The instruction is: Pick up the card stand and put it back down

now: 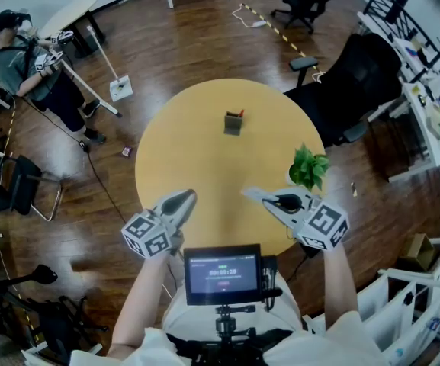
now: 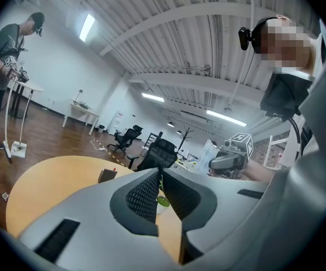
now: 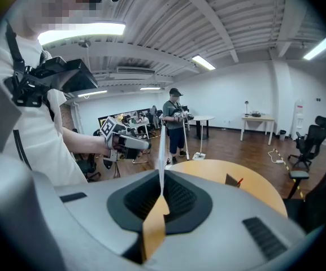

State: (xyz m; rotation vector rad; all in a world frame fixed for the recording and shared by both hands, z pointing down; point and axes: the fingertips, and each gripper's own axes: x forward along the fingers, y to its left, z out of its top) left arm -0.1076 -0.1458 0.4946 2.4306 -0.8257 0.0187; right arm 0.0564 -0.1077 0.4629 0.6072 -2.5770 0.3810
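Between the left gripper's jaws there is nothing: the ribbed pads meet at their tips, pressed together. The right gripper is the same, its jaws closed to a thin slit with nothing pinched. Both are held over the near edge of the round yellow table, the left one on the left and the right one on the right, each pointing toward the far side.

The card stand, a small dark holder with a red fleck at its top edge, stands upright near the middle of the table. It is well apart from both grippers and touched by neither.

As for progress, the pictures show no part of the lift. The stand is on the table and both grippers are empty and shut. My reading is that the pick is not yet begun, though a stand already set back down would look the same. If so, everything is left: opening a gripper, reaching across, closing on the stand, raising it and lowering it again.

Counted:
- two grippers
- one card stand
- one table
- one small potted plant near the table's right edge
- one monitor at the wearer's chest
- one other person far left on the wooden floor
- at least two black office chairs to the far right
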